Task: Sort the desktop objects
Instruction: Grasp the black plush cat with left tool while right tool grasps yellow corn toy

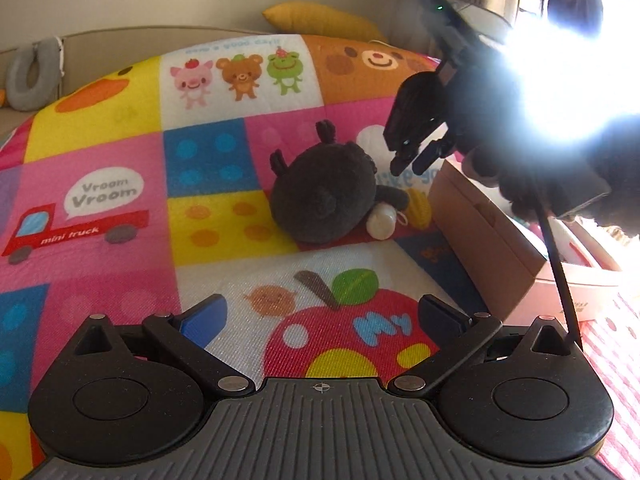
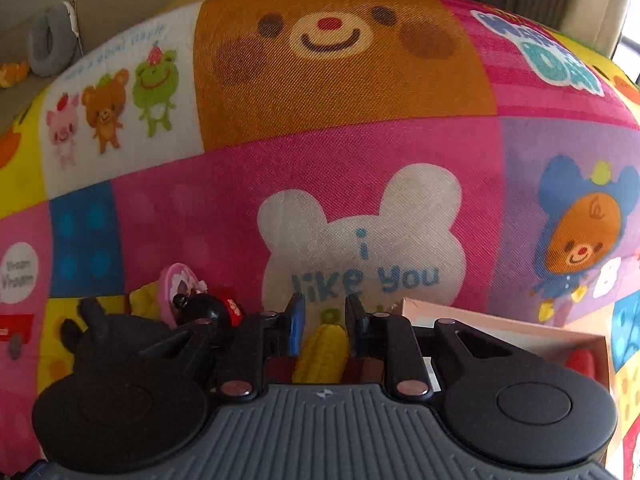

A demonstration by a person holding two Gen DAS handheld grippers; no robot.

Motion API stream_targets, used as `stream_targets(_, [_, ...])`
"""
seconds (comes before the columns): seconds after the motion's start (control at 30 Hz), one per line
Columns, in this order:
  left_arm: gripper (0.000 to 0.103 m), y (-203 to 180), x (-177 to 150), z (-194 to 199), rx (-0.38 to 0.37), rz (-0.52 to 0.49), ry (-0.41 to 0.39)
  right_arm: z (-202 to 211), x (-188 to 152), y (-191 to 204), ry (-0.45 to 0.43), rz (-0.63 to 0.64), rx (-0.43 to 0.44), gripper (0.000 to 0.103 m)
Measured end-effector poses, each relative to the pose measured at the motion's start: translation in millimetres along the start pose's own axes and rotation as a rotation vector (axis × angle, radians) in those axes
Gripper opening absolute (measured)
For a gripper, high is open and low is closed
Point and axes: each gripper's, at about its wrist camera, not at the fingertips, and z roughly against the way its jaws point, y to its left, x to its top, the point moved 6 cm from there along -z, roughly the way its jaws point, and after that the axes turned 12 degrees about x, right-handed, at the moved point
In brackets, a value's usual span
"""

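Note:
A black plush toy (image 1: 324, 196) lies on the colourful play mat (image 1: 224, 92), with a yellow toy corn (image 1: 418, 208) and a small white piece (image 1: 382, 222) at its right side. My left gripper (image 1: 322, 312) is open and empty, low over the mat's apple print. My right gripper (image 1: 412, 160) hovers above the corn beside the plush. In the right wrist view its jaws (image 2: 322, 312) stand narrowly apart over the corn (image 2: 322, 354), not touching it. The plush (image 2: 120, 340) is at lower left there, next to a pink round toy (image 2: 176, 284) and a black-and-red figure (image 2: 212, 310).
A cardboard box (image 1: 488, 236) with a pale pink inner tray (image 2: 500, 332) stands to the right of the toys. A yellow cushion (image 1: 320, 18) and a grey ring pillow (image 1: 30, 76) lie at the back. Strong glare covers the upper right of the left wrist view.

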Motion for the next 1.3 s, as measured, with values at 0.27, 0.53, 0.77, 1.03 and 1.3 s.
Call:
stream_targets(0.27, [0.103, 0.4, -0.3, -1.5, -0.023, 0.005, 0.013, -20.3, 16.3, 11.8, -0.003, -0.176, 0.193, 0.026])
stream_targets(0.53, [0.103, 4.3, 1.3, 20.6, -0.112, -0.053, -0.028, 23.0, -31.0, 50.3, 0.190, -0.024, 0.475, 0.033])
stream_targets(0.77, [0.103, -5.8, -1.3, 23.8, -0.133, -0.053, -0.017, 50.7, -18.9, 17.1, 0.076, 0.053, 0.159, 0.034])
stream_targets(1.03, [0.103, -4.9, -11.0, 33.2, -0.114, -0.076, -0.001, 7.8, -22.7, -3.8, 0.134, 0.092, -0.024, 0.032])
stream_targets(1.3, [0.103, -7.2, -27.1, 48.1, -0.088, -0.099, 0.033, 86.1, -41.5, -7.5, 0.026, 0.053, 0.138, 0.028])
